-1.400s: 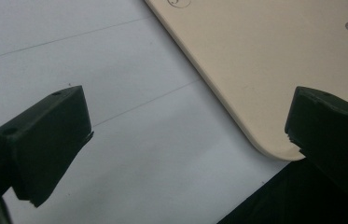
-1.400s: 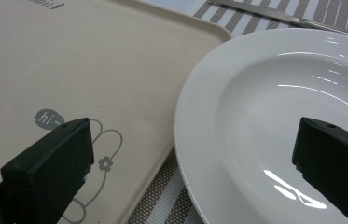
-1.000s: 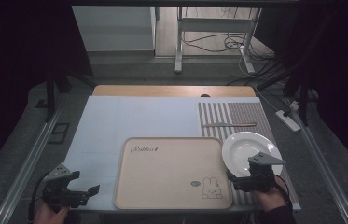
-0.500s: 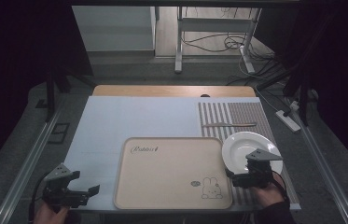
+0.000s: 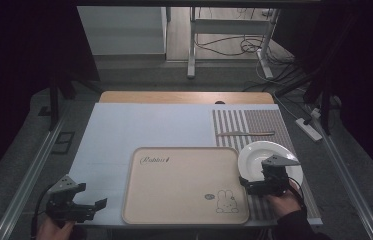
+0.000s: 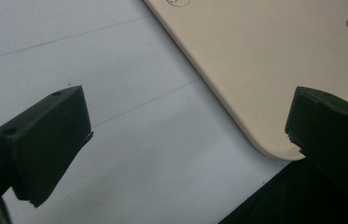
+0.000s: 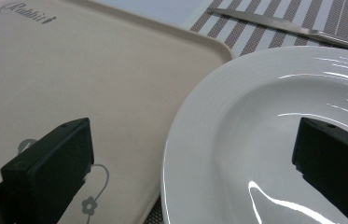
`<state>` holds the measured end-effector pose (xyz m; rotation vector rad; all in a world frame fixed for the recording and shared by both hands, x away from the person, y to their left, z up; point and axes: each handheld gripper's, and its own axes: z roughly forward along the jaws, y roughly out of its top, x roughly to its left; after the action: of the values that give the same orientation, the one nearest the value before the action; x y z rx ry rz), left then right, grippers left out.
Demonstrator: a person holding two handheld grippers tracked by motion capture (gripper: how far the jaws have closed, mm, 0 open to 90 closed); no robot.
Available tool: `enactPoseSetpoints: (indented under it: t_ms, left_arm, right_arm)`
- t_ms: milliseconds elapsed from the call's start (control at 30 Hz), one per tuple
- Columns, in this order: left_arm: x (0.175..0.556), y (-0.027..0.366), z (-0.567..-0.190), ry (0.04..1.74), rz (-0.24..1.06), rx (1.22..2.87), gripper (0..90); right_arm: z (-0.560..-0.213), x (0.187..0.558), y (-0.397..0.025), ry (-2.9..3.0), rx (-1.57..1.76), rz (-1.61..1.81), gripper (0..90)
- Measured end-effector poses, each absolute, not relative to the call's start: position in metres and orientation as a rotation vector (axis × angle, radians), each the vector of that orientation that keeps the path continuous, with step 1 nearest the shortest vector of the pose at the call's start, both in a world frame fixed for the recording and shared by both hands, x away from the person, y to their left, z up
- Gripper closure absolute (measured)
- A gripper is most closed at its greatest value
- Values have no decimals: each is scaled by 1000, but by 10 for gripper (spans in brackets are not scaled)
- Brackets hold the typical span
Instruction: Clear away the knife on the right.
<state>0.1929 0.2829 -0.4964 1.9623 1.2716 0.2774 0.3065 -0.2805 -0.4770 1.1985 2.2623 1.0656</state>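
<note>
The left claw [image 5: 88, 207] hovers wide open and empty over the pale mat at the near left corner of the tabletop [image 5: 184, 97], just beside the tray's [image 5: 184, 185] near left corner. The right claw [image 5: 252, 186] is also wide open, gripping nothing; it straddles the near left rim of the white plate [image 5: 259, 155], one jaw over the tray, the other over the plate's bowl. The plate sits on the striped mat [image 5: 254, 122], touching or just beside the tray's right edge. Beyond it lies a knife [image 5: 246, 133].

Beige tray [image 5: 184, 185], striped placemat [image 5: 249, 125], knife [image 5: 246, 133], wooden table [image 5: 184, 97]
</note>
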Motion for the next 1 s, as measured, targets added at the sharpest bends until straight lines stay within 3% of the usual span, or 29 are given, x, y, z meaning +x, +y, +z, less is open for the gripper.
enactPoseSetpoints:
  t_ms: [1000]
  left_arm:
    - [194, 283, -496, 1269, 274, 1962, 8]
  right_arm:
    - [-476, 350, -275, 2268, 1212, 1016, 0]
